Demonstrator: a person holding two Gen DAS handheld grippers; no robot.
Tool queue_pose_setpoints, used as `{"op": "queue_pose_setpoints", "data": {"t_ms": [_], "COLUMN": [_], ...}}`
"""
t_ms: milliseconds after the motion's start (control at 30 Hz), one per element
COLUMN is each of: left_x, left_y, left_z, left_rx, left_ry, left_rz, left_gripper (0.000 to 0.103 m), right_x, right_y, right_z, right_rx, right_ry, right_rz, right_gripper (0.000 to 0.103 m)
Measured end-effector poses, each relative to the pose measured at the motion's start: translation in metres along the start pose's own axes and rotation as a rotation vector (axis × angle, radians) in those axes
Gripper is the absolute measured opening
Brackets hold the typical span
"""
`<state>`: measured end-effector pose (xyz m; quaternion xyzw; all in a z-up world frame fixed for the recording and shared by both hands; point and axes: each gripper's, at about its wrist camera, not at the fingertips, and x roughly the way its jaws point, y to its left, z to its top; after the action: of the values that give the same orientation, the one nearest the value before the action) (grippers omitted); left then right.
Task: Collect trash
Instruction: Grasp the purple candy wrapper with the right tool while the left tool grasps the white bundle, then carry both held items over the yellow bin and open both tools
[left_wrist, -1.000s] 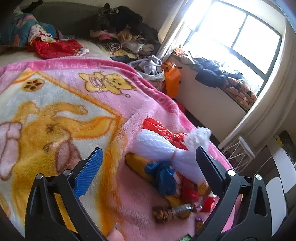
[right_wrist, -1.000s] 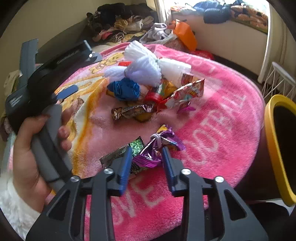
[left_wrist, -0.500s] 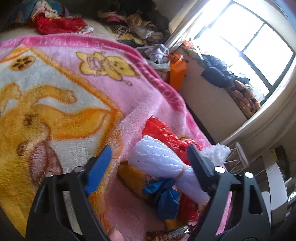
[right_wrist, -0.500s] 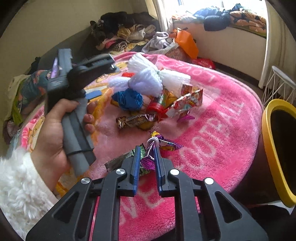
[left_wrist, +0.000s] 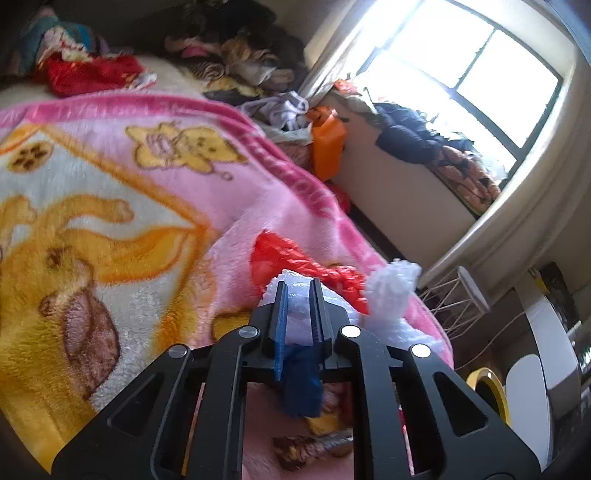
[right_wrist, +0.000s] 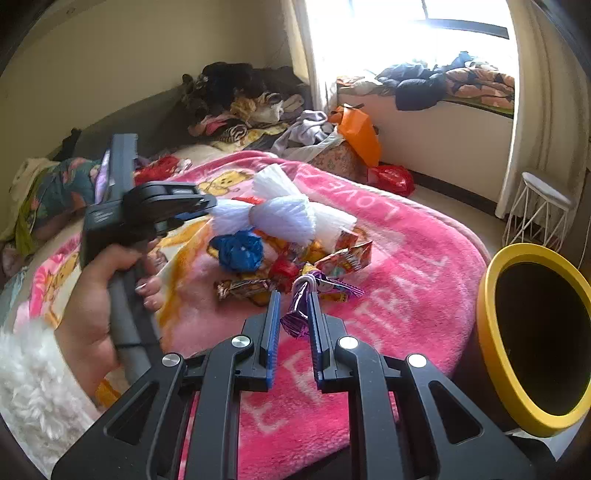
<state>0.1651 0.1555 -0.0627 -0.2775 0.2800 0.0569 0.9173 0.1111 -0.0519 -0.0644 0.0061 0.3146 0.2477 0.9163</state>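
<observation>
My right gripper (right_wrist: 292, 302) is shut on a purple foil wrapper (right_wrist: 300, 310) and holds it above the pink blanket (right_wrist: 406, 266). My left gripper (left_wrist: 298, 291) is shut on the white foam netting bundle (left_wrist: 388, 291) at the far side of the trash pile; the bundle also shows in the right wrist view (right_wrist: 284, 218). The pile holds a blue crumpled bag (right_wrist: 238, 249), a red plastic bag (left_wrist: 288, 258) and several snack wrappers (right_wrist: 345, 258). A bin with a yellow rim (right_wrist: 491, 354) stands at the right of the bed.
Piles of clothes (right_wrist: 240, 99) lie at the back of the bed. An orange bag (right_wrist: 360, 131) and a red bag (right_wrist: 391, 177) sit on the floor by the window ledge. A white wire stool (right_wrist: 539, 206) stands behind the bin.
My left gripper moved forward and closed on the white foam netting. My right gripper closed on the purple wrapper and lifted it off the blanket, toward the right.
</observation>
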Motion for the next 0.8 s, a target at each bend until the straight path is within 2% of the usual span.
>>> {"op": "queue_pose_setpoints", "data": {"t_ms": [400,800], "left_x": [-0.058,-0.086], "left_y": [-0.042,-0.077], "left_z": [-0.006,-0.016], "left_rx": [0.085,0.153], "left_ry": [-0.094,-0.121], "left_rz": [-0.096,-0.159], "left_gripper": [0.006,0.006], "right_x": [-0.021,-0.042], "right_y": [-0.025,-0.051], "right_z": [0.003,0.007], "right_rx": [0.046,0.099], "right_ry": [-0.073,-0.142], "right_rz": [-0.037,-0.056], "right_gripper": [0.014,0.014]}}
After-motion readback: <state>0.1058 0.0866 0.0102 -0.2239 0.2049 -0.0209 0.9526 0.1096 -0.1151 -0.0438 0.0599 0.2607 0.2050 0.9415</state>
